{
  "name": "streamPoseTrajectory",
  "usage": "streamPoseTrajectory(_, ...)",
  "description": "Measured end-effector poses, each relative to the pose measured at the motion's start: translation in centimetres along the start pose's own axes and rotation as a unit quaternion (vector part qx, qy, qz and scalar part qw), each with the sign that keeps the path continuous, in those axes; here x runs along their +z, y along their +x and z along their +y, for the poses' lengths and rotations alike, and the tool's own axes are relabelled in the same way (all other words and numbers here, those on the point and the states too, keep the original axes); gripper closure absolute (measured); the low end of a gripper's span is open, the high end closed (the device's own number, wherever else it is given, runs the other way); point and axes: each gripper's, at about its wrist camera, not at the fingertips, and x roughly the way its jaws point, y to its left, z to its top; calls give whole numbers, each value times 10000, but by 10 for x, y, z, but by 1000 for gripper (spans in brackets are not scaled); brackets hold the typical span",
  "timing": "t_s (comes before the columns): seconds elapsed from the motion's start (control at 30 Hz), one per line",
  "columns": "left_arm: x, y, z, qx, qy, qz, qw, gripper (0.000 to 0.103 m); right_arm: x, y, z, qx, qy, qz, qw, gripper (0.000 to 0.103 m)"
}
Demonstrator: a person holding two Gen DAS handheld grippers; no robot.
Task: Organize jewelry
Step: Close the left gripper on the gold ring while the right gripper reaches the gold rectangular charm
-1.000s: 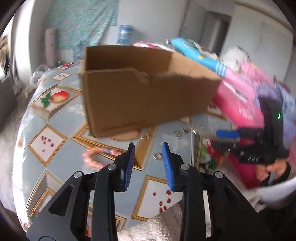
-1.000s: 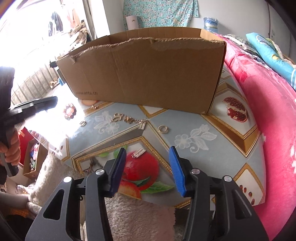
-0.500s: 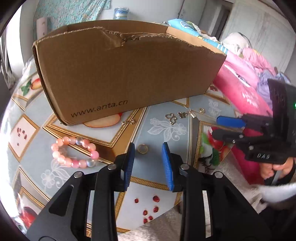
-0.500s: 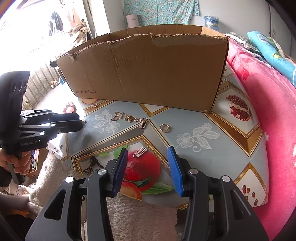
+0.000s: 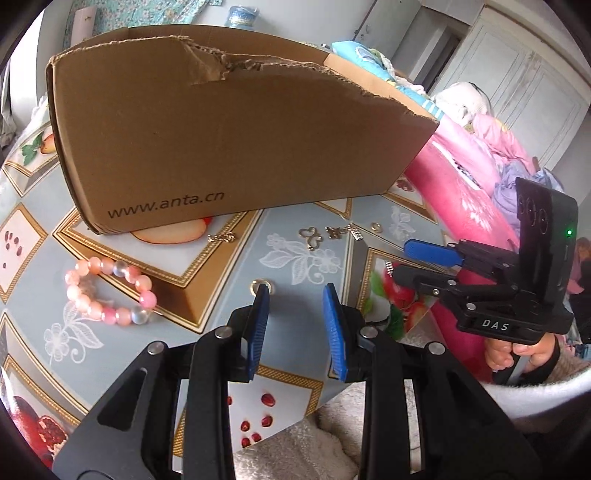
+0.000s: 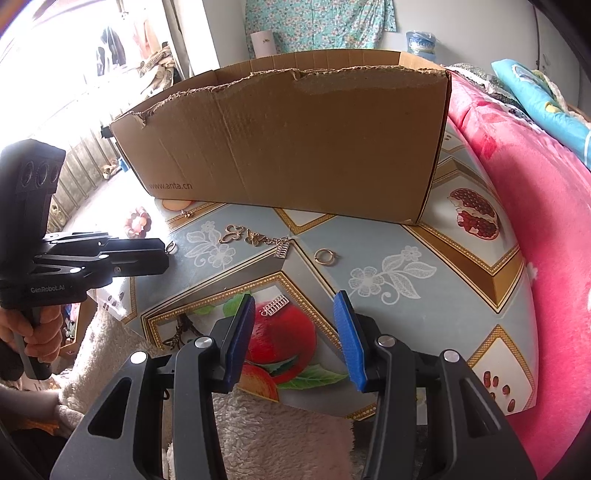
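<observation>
The left gripper (image 5: 293, 325) now sits closer to the box (image 5: 229, 140), its fingers (image 5: 258, 328) nearing the ring (image 5: 263, 286) at 12 o'clock.

White wall (image 6: 461, 22) carries a floral cloth (image 6: 317, 22). Pink bedding (image 6: 546, 229) lies right of the desk (image 6: 424, 306). Strong daylight enters left.

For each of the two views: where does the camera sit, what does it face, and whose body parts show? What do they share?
Left wrist: sits on the left gripper, faces the box, bracelet and a ring; right gripper and hand show at right.
Right wrist: sits on the right gripper, faces the box and a clip; left gripper and hand show at left.
Shared: box, butterfly chain.
</observation>
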Motion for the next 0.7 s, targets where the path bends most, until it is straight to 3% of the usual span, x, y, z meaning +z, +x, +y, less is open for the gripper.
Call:
streamPoseTrajectory(0.17,0,-7,-9,240,526,-110,9983,75,0,0,0,2,-20,-1,10000,59)
streamPoseTrajectory(0.37,2,-4,-12,745,1369,39,9878,75,1,0,2,41,-54,-5,10000,59)
streamPoseTrajectory(0.5,4,1,-12,856,1774,165,9803,75,1,1,3,56,-65,-11,10000,59)
streamPoseTrajectory(0.7,6,6,-14,744,2122,291,9739,85,3,2,3,71,-76,-8,9999,59)
